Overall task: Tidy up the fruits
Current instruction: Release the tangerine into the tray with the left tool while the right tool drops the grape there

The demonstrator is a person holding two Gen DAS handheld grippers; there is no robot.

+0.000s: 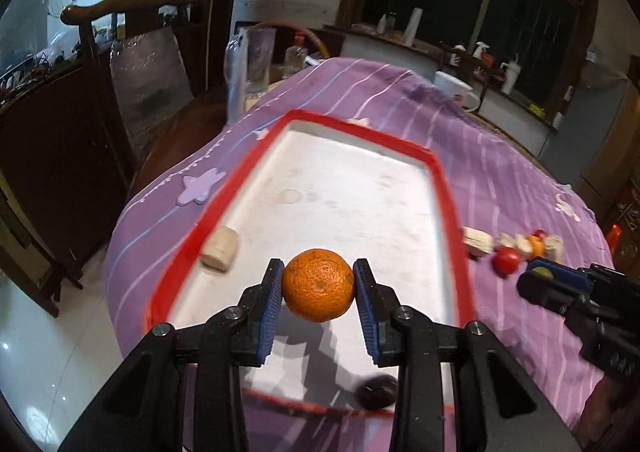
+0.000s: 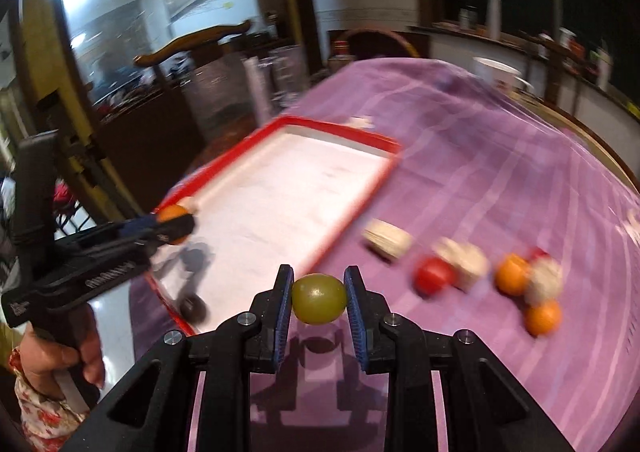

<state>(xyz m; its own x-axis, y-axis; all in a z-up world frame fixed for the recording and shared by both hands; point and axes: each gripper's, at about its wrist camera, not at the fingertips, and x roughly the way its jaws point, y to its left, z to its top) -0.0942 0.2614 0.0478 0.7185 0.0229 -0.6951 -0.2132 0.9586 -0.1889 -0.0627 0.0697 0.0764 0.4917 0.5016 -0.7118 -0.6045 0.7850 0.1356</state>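
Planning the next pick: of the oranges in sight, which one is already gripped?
The orange between the left gripper pads, held above the red-rimmed tray. The other two oranges lie loose on the purple cloth.

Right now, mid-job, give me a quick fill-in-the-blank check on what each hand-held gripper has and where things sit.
1. The left hand-held gripper is shut on an ____ fruit.
2. The right hand-held gripper is shut on a small ____ fruit, above the purple cloth.
3. The tray has a white floor and a ____ rim.
4. The red fruit lies on the cloth, ____ the tray.

Missing words: orange; green; red; outside
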